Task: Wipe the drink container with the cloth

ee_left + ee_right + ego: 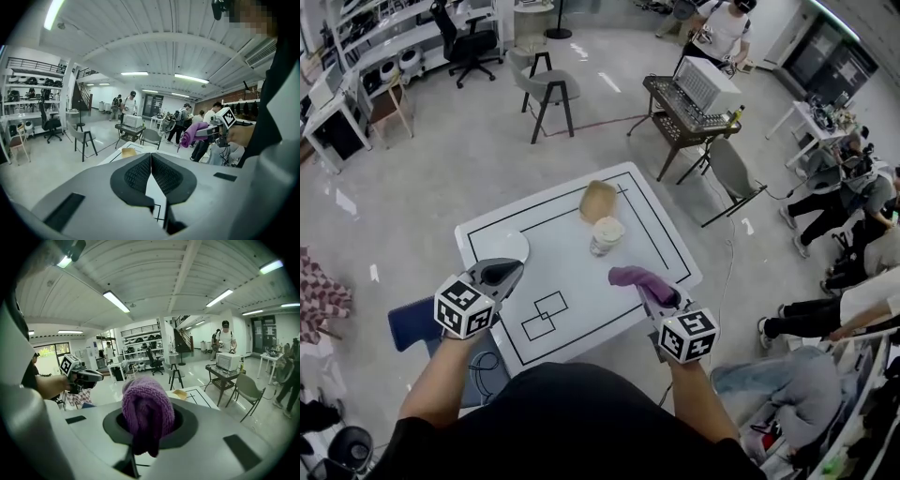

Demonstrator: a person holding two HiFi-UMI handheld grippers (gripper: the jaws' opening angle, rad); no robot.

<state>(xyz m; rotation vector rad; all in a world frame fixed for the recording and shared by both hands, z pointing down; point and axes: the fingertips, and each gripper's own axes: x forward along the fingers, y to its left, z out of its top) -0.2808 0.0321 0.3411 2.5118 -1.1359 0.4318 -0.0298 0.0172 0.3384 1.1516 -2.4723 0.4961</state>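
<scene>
A clear drink container with a pale lid (606,235) stands on the white table (647,202), past its middle. My right gripper (649,286) hangs above the table's right front, shut on a purple knitted cloth (634,277) (147,416) that bulges from its jaws. My left gripper (508,272) is held over the table's left side with its jaws shut and nothing in them (151,174). Both grippers are raised and apart from the container. From the left gripper view I see the right gripper (212,131) with the purple cloth (193,134).
A tan bowl-like object (598,200) lies just behind the container. A white plate (502,247) rests at the table's left. A blue seat (414,322) sits left of the table. Chairs, a cart with equipment (692,98) and seated people surround the area.
</scene>
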